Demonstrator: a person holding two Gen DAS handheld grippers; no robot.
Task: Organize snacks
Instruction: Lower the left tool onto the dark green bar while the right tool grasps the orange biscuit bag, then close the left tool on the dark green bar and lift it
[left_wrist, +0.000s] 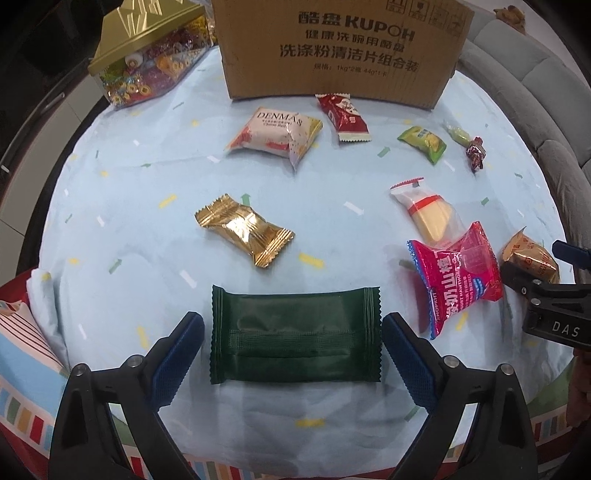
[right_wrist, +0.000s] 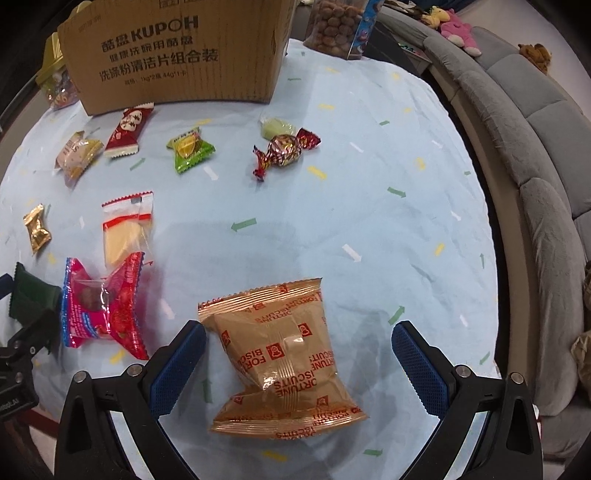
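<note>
A dark green packet (left_wrist: 295, 334) lies flat on the light blue cloth between the spread fingers of my left gripper (left_wrist: 293, 349), which is open and straddles it without gripping. My right gripper (right_wrist: 299, 354) is open too, with a brown Fortune Biscuits packet (right_wrist: 280, 354) lying between its fingers, close to the left one. A pink hawthorn packet (left_wrist: 456, 275) (right_wrist: 101, 304), a white-and-yellow wafer packet (left_wrist: 428, 212) (right_wrist: 125, 229), a gold packet (left_wrist: 245, 229) (right_wrist: 36, 227) and a Denmas packet (left_wrist: 275, 134) lie spread over the cloth. The cardboard box (left_wrist: 340, 48) (right_wrist: 173, 51) stands at the back.
A red packet (left_wrist: 343, 116), a green candy (left_wrist: 423, 144) and a red-foil twist candy (right_wrist: 284, 151) lie near the box. A gold-lidded candy box (left_wrist: 147, 59) sits back left, a clear bag of brown balls (right_wrist: 338, 26) back right. A grey sofa (right_wrist: 546, 166) runs along the right.
</note>
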